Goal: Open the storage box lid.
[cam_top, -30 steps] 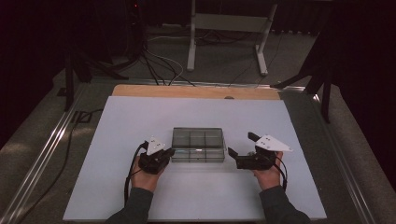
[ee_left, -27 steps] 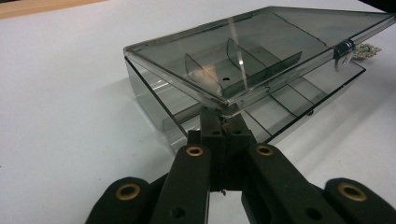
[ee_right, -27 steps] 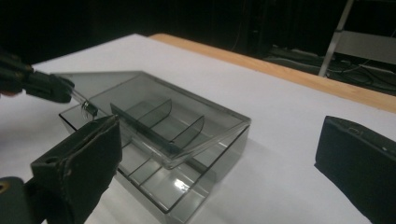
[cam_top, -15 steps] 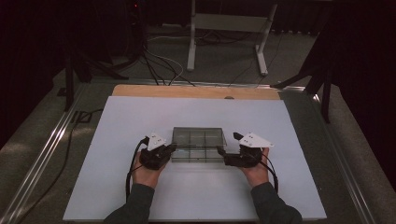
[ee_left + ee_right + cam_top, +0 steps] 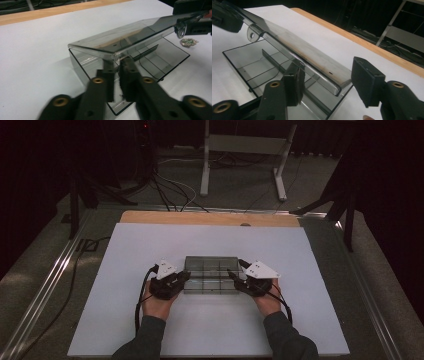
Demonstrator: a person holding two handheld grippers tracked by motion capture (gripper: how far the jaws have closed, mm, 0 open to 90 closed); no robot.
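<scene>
High view: a clear smoked-plastic compartment box (image 5: 211, 274) sits just below the middle of the frame on the white table (image 5: 125, 250), with a gripper at each of its short ends.
Lid: in the left gripper view the hinged lid (image 5: 125, 37) stands lifted off the base, tilted, running from the frame's middle toward the upper right; a small tab with a hole juts from its far corner.
Base: an open tray with thin dividers (image 5: 270, 60), seemingly empty, resting flat on the table.
Left gripper (image 5: 117, 75): jaws almost together on the near corner of the box, where lid edge and wall meet; it looks clamped there, having eased open a touch.
Right gripper (image 5: 327, 82): jaws have just been closing, with the lid's free corner between them; the pads stand clear of the plastic on both sides, so no grip yet.
Small object: a little metallic piece (image 5: 187, 42) lies on the table just beside the box's far side, at the right of the left gripper view.
Handling: likely light, stiff and brittle; the smooth plastic will be slippery under the pads, and the thin lid may flex or crack if squeezed hard.
Where to hold: pinch the lid's folded front lip near a corner, while the base wall is steadied at the other end.
</scene>
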